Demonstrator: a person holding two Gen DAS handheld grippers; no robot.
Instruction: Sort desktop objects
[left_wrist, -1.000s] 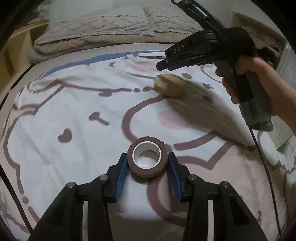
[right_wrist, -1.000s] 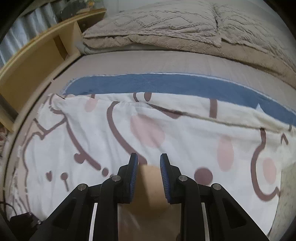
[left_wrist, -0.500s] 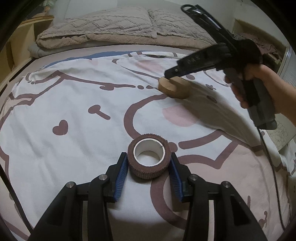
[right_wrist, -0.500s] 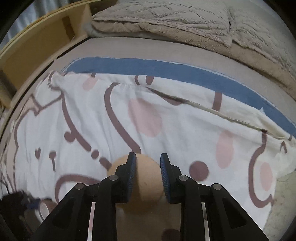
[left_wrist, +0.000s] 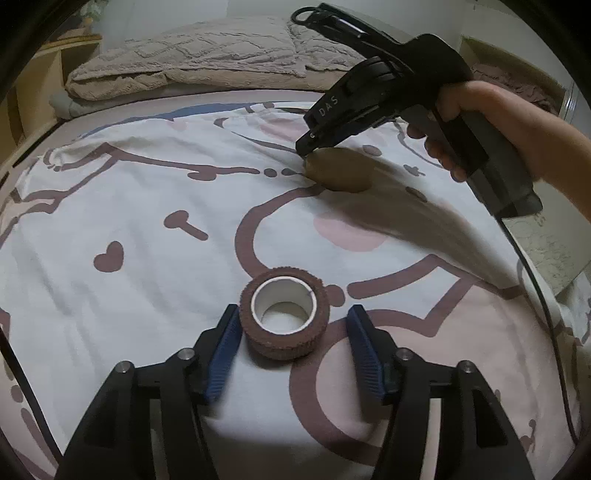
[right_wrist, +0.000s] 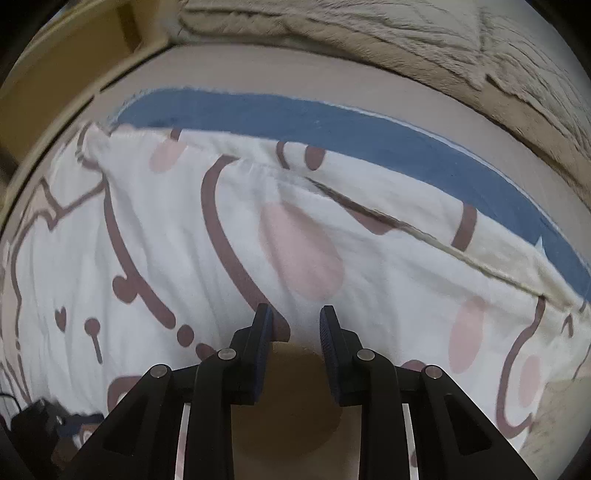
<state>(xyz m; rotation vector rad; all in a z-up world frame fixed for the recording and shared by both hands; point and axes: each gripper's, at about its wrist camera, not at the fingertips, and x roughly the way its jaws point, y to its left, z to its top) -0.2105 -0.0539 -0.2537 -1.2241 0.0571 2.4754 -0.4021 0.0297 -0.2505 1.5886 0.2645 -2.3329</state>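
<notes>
Left gripper (left_wrist: 291, 343): jaws have just been opening and now stand spread. The roll (left_wrist: 283, 316) sits between them on the bed cover (left_wrist: 129, 229), standing on one flat end, its bore pointing up and slightly toward the camera. White core visible inside the brown wrap. Left pad lies just beside the roll's wall, contact not certain; right pad clearly apart from it, with cover showing in the gap.

Right gripper (right_wrist: 293, 325): jaws narrowly apart, not fully pressed together. A tan disc (right_wrist: 291, 398) lies below and behind the fingertips, between the two finger bodies in the right wrist view; blurred, so I cannot tell whether the pads touch it. In the left wrist view the disc (left_wrist: 338, 170) lies flat on the cover, far ahead of the left jaws and to their right, with the right gripper's tip (left_wrist: 308, 146) at its far-left edge. Disc is round; no long axis to report. Flat face up.

A hand (left_wrist: 480, 125) grips the right gripper's handle. Pillows (left_wrist: 192, 62) lie at the far end of the bed.
</notes>
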